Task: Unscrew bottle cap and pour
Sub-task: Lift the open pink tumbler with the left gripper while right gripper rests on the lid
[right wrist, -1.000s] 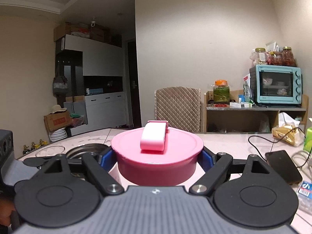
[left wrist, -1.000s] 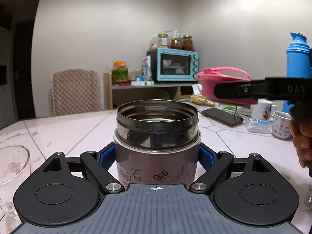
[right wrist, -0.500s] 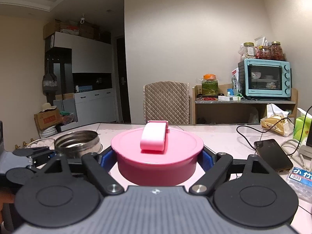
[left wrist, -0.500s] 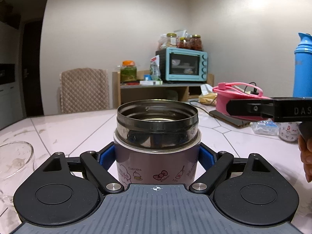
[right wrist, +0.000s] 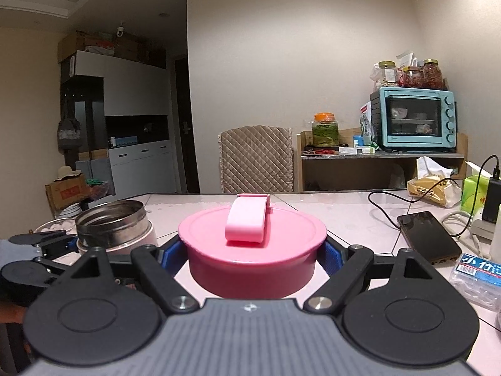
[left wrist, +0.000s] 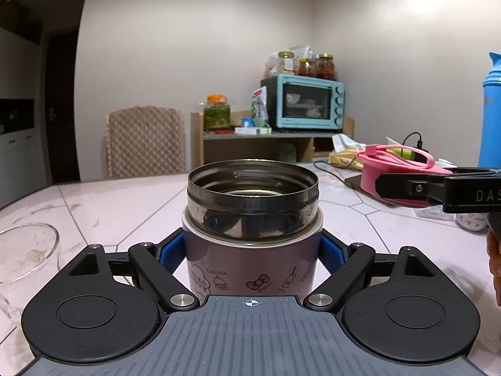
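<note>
A pink food jar [left wrist: 252,269] with cartoon prints and an open steel mouth stands upright, and my left gripper [left wrist: 252,255] is shut on its body. Its pink cap [right wrist: 255,250], with a folded pale strap on top, is off the jar and clamped in my right gripper [right wrist: 255,255]. In the left wrist view the cap [left wrist: 394,172] and the right gripper [left wrist: 438,185] hang to the right of the jar, above the table. In the right wrist view the jar [right wrist: 114,232] sits to the left, lower than the cap. A glass cup [left wrist: 22,250] stands at the jar's left.
White tiled table [left wrist: 119,206] with a black phone [right wrist: 429,238] on a cable, a tissue pack [right wrist: 479,275], a blue thermos [left wrist: 491,119] and small mugs at the right. A padded chair [right wrist: 256,159] and a shelf with a teal oven [right wrist: 413,122] stand behind. A hand [left wrist: 494,266] shows at the right edge.
The right gripper with the cap has sunk and drawn away to the right of the jar. The left gripper's view has swung left a little; the jar stays clamped.
</note>
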`<state>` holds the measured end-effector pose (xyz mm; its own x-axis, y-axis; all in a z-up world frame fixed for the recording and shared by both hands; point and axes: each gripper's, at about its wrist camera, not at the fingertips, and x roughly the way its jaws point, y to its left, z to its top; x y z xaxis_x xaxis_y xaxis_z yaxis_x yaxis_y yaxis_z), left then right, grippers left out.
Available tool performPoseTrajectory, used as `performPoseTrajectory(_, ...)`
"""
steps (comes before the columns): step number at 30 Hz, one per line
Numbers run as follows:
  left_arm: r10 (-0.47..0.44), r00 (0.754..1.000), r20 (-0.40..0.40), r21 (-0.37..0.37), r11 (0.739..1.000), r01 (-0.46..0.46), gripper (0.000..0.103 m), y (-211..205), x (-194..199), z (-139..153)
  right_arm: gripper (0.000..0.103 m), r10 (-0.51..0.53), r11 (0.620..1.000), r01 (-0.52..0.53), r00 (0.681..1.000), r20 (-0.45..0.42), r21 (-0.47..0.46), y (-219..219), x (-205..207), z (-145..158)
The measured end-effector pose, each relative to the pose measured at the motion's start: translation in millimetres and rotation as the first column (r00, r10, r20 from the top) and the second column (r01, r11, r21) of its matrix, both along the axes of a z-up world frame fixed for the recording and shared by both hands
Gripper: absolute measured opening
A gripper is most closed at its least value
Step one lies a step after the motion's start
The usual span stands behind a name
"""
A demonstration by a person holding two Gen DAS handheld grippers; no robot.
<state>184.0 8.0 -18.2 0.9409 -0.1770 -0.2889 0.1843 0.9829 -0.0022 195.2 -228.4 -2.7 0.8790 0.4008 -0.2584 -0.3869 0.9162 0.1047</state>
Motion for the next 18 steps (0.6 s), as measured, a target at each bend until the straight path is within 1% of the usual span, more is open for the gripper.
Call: performPoseTrajectory(18,0.028,1.000,-0.012,0.000,1.000,-0.028,0.089,-3.2,-0.8,-1.4,0.085,-0.041,0.998,0.040,0.998,-0.040,-0.040,2.4,3.5,-5.8)
